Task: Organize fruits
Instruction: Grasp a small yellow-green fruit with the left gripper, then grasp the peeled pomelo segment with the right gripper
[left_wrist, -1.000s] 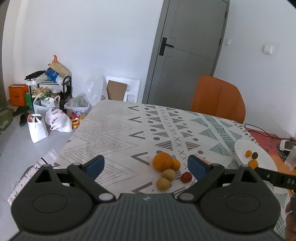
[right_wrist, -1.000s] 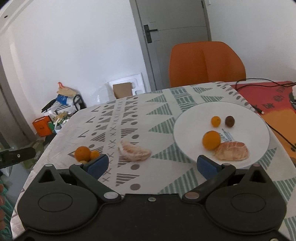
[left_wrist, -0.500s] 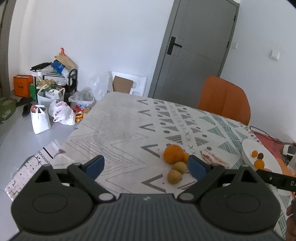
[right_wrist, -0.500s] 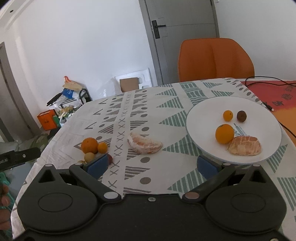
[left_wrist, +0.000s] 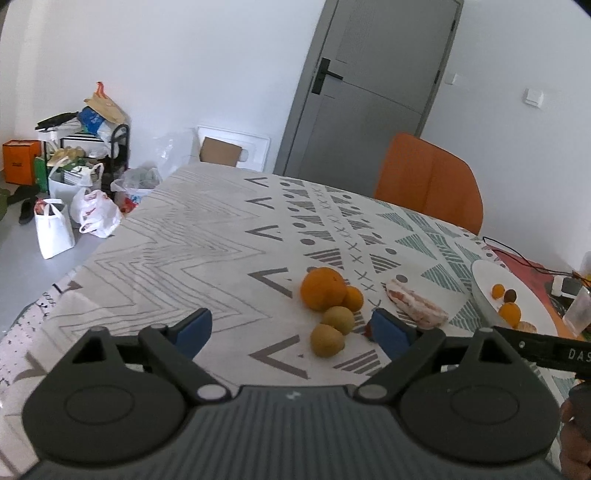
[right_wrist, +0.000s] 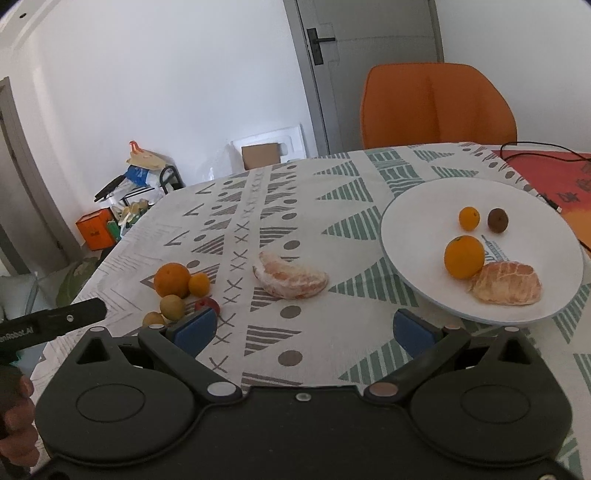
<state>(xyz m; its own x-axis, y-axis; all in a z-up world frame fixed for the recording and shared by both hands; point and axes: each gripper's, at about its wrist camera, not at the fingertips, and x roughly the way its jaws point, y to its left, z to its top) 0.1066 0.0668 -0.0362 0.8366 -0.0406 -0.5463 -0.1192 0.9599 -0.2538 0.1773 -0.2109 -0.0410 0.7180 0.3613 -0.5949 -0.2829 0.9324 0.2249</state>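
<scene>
Fruits cluster (left_wrist: 328, 314) loose on tablecloth (left_wrist: 192, 240), peeled segment (right_wrist: 290, 275) between it and plate (right_wrist: 413, 221), left gripper (left_wrist: 291, 332) and right gripper (right_wrist: 303, 328) both wide open, empty; round ones likely roll if a finger nudges them.

I've got the left gripper (left_wrist: 291, 330) spread wide, blue pads (left_wrist: 194, 330) apart, nothing between them, held level above the surface. My right gripper (right_wrist: 302, 329) is likewise wide apart and empty, pads (right_wrist: 415, 332) clear. My left hand (right_wrist: 16, 417) shows at the edge.
</scene>
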